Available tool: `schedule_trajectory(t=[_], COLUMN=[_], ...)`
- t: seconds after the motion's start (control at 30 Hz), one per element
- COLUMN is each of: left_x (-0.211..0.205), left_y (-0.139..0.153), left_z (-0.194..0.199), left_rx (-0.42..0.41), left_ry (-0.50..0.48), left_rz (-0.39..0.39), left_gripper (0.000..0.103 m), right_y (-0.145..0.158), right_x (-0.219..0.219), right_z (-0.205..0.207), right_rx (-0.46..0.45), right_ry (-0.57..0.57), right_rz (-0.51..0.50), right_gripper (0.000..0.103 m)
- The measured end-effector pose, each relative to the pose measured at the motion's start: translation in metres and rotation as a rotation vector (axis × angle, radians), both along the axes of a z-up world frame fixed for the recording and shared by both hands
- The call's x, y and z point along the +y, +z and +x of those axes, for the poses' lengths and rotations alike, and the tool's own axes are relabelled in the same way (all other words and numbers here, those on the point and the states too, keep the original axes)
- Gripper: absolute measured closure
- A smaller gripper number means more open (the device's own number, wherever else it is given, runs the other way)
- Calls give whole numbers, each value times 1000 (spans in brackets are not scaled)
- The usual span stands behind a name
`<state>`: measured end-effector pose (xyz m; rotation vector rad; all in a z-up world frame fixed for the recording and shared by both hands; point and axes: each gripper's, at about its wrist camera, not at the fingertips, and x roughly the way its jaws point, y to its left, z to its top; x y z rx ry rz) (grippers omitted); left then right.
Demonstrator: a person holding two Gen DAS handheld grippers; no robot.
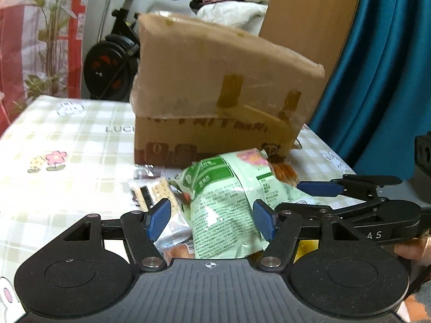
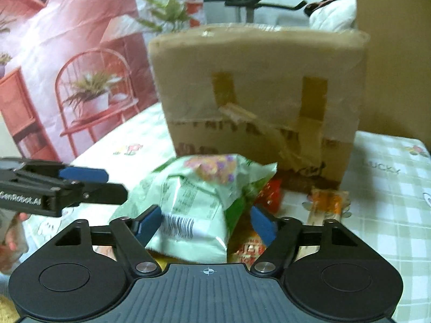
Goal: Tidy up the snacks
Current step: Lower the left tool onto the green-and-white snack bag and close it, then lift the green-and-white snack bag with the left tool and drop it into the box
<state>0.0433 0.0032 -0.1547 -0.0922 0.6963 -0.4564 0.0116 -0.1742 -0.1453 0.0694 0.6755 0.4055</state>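
Note:
A pale green snack bag [image 1: 229, 202] lies on top of a pile of snacks on the checked tablecloth, in front of a taped cardboard box [image 1: 215, 94]. My left gripper [image 1: 212, 219] is open, its blue pads on either side of the bag. My right gripper [image 2: 206, 224] is also open around the same green bag [image 2: 199, 202], from the other side. Each gripper shows in the other's view: the right one [image 1: 350, 188] and the left one [image 2: 80, 180]. Red and orange packets [image 2: 269, 193] and a cracker pack [image 1: 161, 191] lie beneath and beside the bag.
The cardboard box [image 2: 258, 99] stands close behind the pile. An orange packet [image 2: 328, 204] lies to the right on the tablecloth [image 1: 67, 148]. An exercise bike [image 1: 113, 62] and a blue curtain [image 1: 390, 67] are beyond the table.

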Motion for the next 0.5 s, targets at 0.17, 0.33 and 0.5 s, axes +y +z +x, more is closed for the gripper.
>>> schedule_trajectory(t=[0.17,0.33,0.5], left_x=[-4,-6,-7], left_y=[-19,-29,-29], left_z=[12,18,17], left_rx=[47,76,69], left_ry=[-62,-88,-119], left_rz=[-39,-82,-99], left_gripper=[34,33,45], right_y=[-5,-9,-10], right_x=[-11,-19,-19], right_z=[4,4,8], right_rx=[30,41,47], right_ry=[31,39,36], right_rz=[48,69,85], right_gripper=[61,65,68])
